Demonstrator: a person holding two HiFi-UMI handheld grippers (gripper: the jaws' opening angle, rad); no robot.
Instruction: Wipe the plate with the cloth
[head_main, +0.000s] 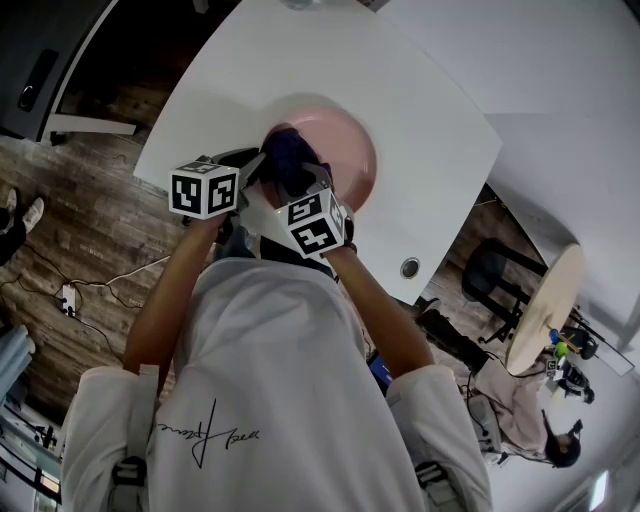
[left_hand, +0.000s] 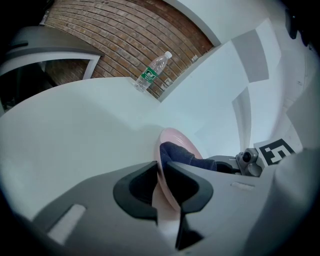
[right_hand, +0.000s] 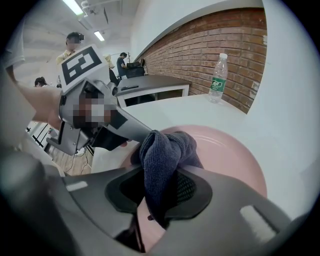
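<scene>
A pink plate (head_main: 345, 150) is tilted up off the white table (head_main: 250, 70), its near rim pinched between the jaws of my left gripper (left_hand: 161, 176). In the left gripper view the plate (left_hand: 177, 145) stands edge-on. My right gripper (right_hand: 159, 187) is shut on a dark blue cloth (right_hand: 165, 157), whose bunched end lies against the plate's (right_hand: 230, 155) inner face. From the head view the cloth (head_main: 290, 155) sits over the plate's left part, with both marker cubes just below it. The left gripper (right_hand: 95, 120) shows at the plate's left rim in the right gripper view.
A clear water bottle (left_hand: 152, 72) with a green label stands at the table's far edge by a brick wall (left_hand: 125, 35). A round hole (head_main: 410, 267) is set in the table near its right edge. Cables (head_main: 100, 290) lie on the wooden floor at the left. People stand in the background.
</scene>
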